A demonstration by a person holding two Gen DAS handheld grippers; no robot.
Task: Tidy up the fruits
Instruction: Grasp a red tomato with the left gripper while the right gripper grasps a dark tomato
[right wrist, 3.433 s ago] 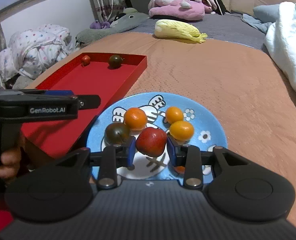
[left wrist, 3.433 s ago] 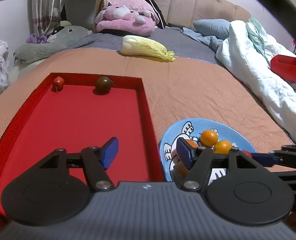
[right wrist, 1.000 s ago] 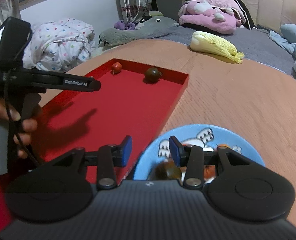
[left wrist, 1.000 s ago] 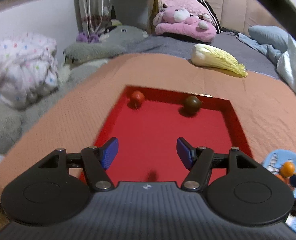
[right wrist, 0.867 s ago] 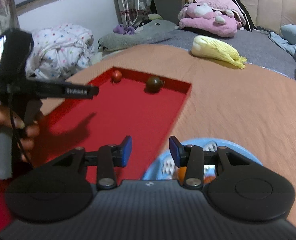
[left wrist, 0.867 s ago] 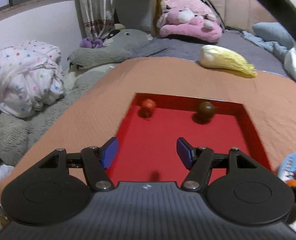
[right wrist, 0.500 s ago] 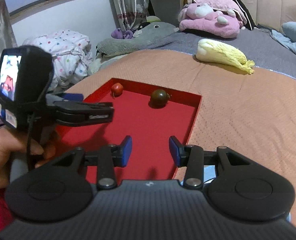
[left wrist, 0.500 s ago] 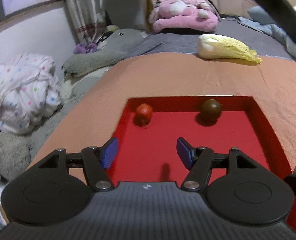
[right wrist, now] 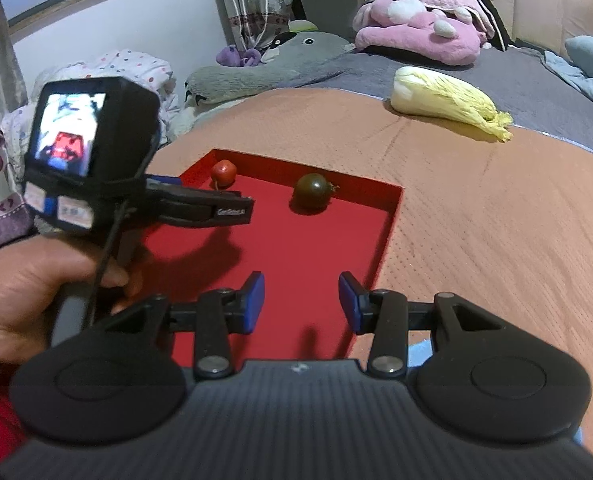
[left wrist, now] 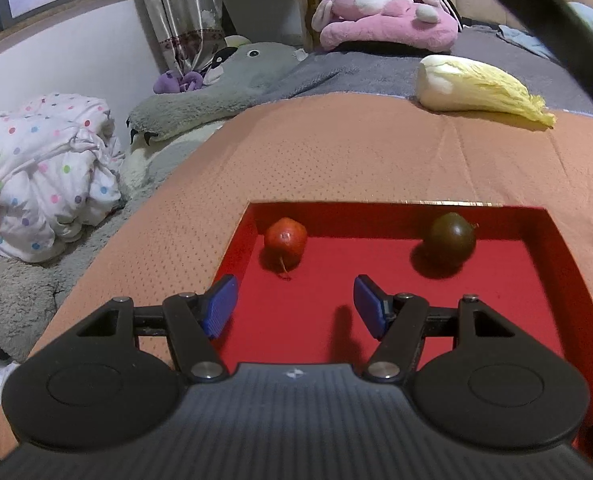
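Orange bedspread (left wrist: pixel 376 160) | red tray (left wrist: pixel 536 280): two fruits | left gripper (left wrist: pixel 292 304), right gripper (right wrist: pixel 301 300): both released, empty

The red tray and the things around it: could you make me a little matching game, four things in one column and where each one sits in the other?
Things:
1. red fruit
2. dark fruit
3. cabbage
4. pink plush

Places:
A. far right part of the tray
B. on the grey bedding at the back
C. far left corner of the tray
D. on the orange cover, beyond the tray

Pairs: 1-C, 2-A, 3-D, 4-B
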